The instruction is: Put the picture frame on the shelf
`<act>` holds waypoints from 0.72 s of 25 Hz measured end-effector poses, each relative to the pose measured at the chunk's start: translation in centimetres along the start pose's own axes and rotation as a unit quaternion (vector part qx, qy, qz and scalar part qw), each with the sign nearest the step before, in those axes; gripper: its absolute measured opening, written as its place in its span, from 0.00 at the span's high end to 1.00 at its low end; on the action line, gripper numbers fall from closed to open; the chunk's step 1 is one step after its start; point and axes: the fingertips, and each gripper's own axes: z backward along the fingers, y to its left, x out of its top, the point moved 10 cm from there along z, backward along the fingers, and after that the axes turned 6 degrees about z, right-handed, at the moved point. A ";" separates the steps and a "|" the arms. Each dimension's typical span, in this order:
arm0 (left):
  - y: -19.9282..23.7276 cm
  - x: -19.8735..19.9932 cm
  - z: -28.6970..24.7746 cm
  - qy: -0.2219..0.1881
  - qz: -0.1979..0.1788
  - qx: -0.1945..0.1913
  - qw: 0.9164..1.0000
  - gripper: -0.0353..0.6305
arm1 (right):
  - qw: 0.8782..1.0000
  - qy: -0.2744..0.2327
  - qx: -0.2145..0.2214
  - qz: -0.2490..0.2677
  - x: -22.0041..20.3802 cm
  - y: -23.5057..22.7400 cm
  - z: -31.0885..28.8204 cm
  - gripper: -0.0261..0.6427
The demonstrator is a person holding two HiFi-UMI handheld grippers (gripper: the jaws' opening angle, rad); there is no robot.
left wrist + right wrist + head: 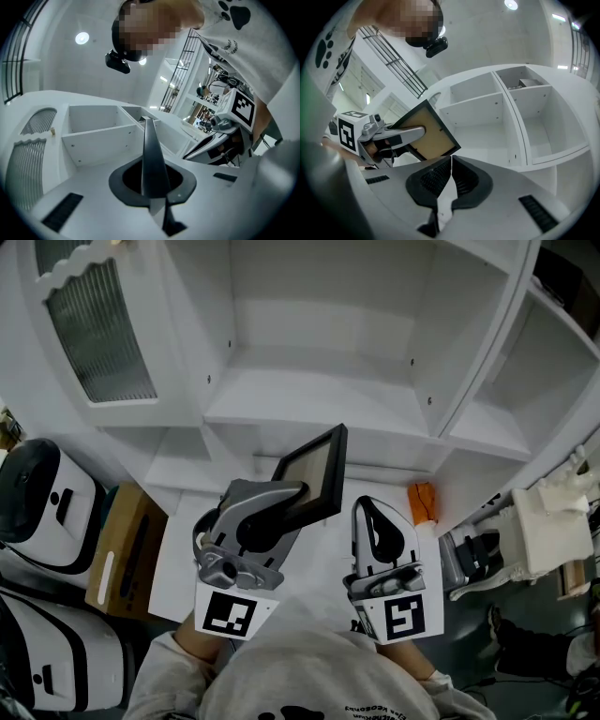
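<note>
Nearest the head camera, the person's grey sweatshirt (pixel 300 676) fills the bottom edge and covers both forearms, so only the marker cubes show above it.

The left gripper (pixel 292 499) is clamped on the black picture frame (pixel 314 474). Its own view sees the picture frame (pixel 152 154) edge-on as a thin dark blade rising from between the pads of the left gripper (pixel 153 183). From there neither the picture face nor the back can be seen. The head view shows the frame tilted, with its pale panel turned up and its lower corner buried in the jaws. It is held in the air in front of the white shelf unit (pixel 309 404), touching no board.

Just beside it, the right gripper (pixel 377 514) has its jaws pressed together with nothing between them. In its own view the ribbed pads of the right gripper (pixel 450 161) meet at the tips. Past them that view catches the frame's tan panel (pixel 426 136), partly crossed by the left gripper's jaw.

Further off, the shelf unit (pixel 487 124) opens into several compartments. A small grey object (pixel 527 84) in an upper one is too small to identify. An orange item (pixel 423 502) stands at the shelf's right foot, partly hidden. A ribbed-glass door (pixel 98 334) is cut off at the top left.
</note>
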 end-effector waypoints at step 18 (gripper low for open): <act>3.1 -1.4 -3.8 -0.011 -0.095 -0.037 0.995 0.91 | 1.000 -0.018 -0.004 0.004 0.5 -0.9 -2.0 0.91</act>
